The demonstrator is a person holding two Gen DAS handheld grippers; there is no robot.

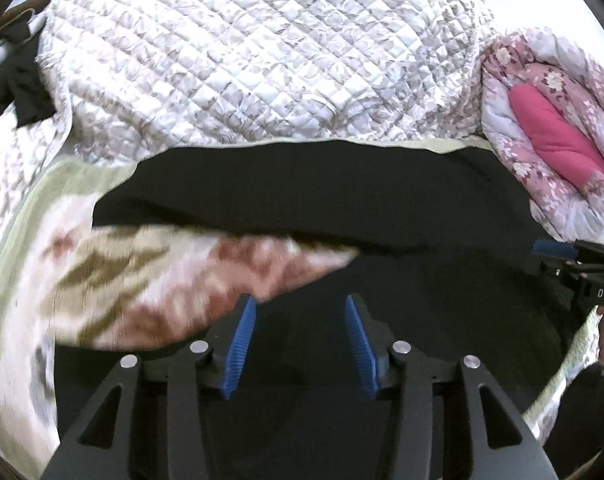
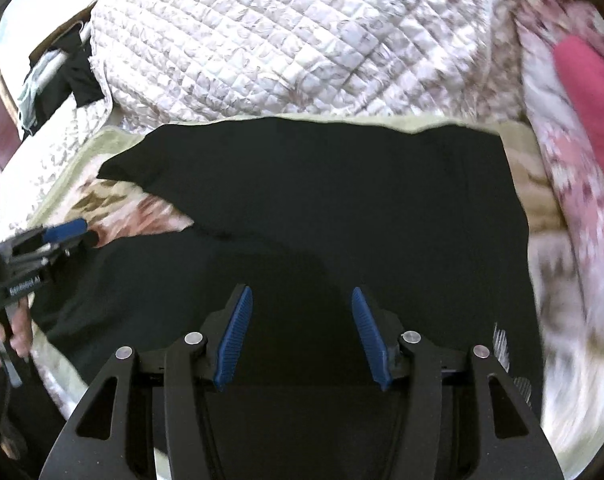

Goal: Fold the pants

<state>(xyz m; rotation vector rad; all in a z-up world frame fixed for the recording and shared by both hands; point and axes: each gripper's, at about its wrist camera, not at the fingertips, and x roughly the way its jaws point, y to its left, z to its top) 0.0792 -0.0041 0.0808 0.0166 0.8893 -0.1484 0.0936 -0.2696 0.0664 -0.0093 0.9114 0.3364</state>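
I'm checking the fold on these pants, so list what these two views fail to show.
- Pants: near edge, both views, hidden behind the gripper bodies and cut by the bottom edge.
- Seams, waistband, pockets: the black cloth is too dark to read.
- Patterned sheet: left view, blurred.
- Pink quilt: right view, blurred, cut by the right edge.
- Right gripper: left view, cut by the edge; its jaws show only in its own view.

The stretch just ahead of both grippers is taken up only by the flat black pants (image 2: pixel 322 184), over which free passage is offered. At the far edge the way is closed by a heaped white quilted bedspread (image 1: pixel 238 60), and on the right by a bunched pink floral comforter (image 1: pixel 554 128). Some open patterned blanket (image 1: pixel 150 280) is left at the left.
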